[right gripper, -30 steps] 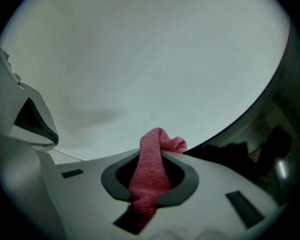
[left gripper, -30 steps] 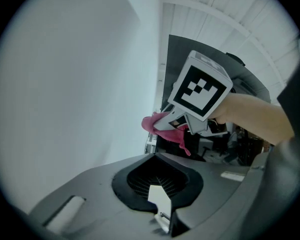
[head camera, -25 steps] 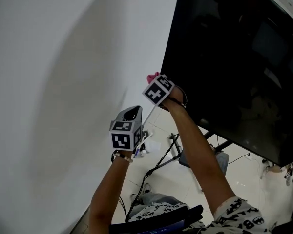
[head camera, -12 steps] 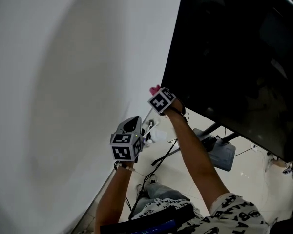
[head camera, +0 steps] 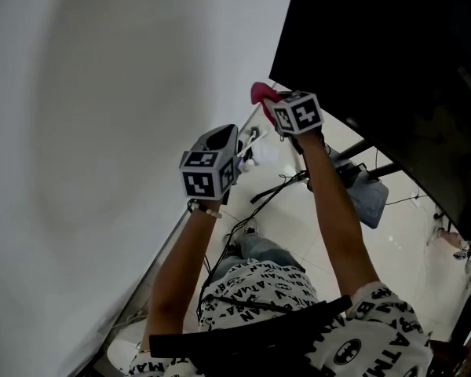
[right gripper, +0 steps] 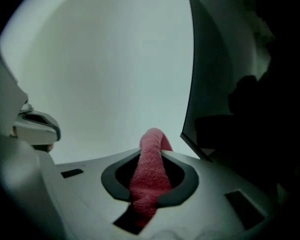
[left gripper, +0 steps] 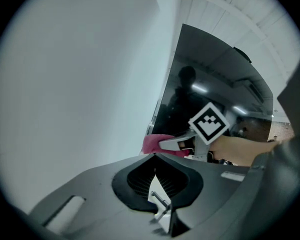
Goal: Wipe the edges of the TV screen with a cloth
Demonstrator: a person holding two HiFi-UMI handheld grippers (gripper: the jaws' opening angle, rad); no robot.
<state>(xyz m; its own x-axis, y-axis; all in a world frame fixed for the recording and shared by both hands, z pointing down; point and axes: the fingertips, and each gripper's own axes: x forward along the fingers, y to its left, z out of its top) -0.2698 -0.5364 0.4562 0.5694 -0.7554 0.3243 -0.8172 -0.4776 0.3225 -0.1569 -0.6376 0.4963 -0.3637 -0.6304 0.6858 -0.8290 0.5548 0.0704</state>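
Note:
The black TV screen [head camera: 392, 53] fills the upper right of the head view, and its lower left corner sits just above my right gripper [head camera: 271, 100]. That gripper is shut on a pink cloth [head camera: 261, 93], which pokes out beside the corner. In the right gripper view the cloth [right gripper: 149, 169] runs up out of the jaws, next to the screen's edge [right gripper: 190, 109]. My left gripper [head camera: 220, 137] hangs lower left of the right one, shut and holding nothing, close to the white wall. The left gripper view shows the cloth [left gripper: 155, 144] at the screen [left gripper: 210, 89].
A white wall [head camera: 102, 132] takes up the left. Below the screen are the stand's black legs [head camera: 361, 151], a grey box [head camera: 366, 196] on the stand, cables [head camera: 267, 191] and a white tiled floor [head camera: 408, 242]. The person's patterned shirt [head camera: 259, 289] is at the bottom.
Both grippers have risen in the head view. The right one carried the pink cloth up and right to the screen's lower left corner, and the left one followed below it.

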